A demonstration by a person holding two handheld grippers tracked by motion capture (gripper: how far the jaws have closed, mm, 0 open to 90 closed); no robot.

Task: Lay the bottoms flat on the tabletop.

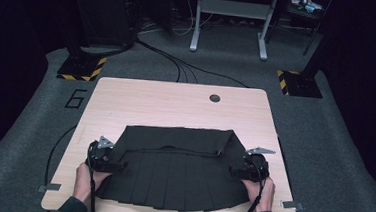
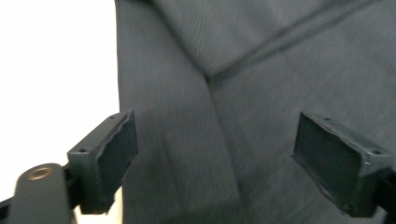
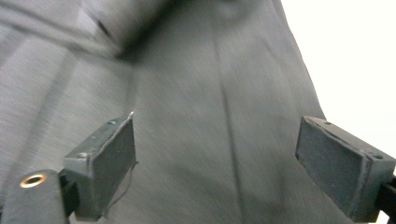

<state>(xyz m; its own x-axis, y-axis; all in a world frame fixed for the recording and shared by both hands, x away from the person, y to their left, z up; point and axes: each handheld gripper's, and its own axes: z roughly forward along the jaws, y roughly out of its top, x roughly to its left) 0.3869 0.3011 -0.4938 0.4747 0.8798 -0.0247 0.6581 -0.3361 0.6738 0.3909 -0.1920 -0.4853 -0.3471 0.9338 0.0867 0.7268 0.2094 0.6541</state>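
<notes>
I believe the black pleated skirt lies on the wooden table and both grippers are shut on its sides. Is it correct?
Not quite. In the gripper views the left gripper and right gripper stand open over the skirt, not clamping it. It does lie on the wooden table.

Black, perhaps charcoal, pleated skirt (image 1: pixel 176 173)

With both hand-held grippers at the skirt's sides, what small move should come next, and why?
Probably close each on its side edge. The left hand-held gripper and right hand-held gripper stand open over the black pleated skirt, whose far part is folded over, with nothing pinched yet.
</notes>
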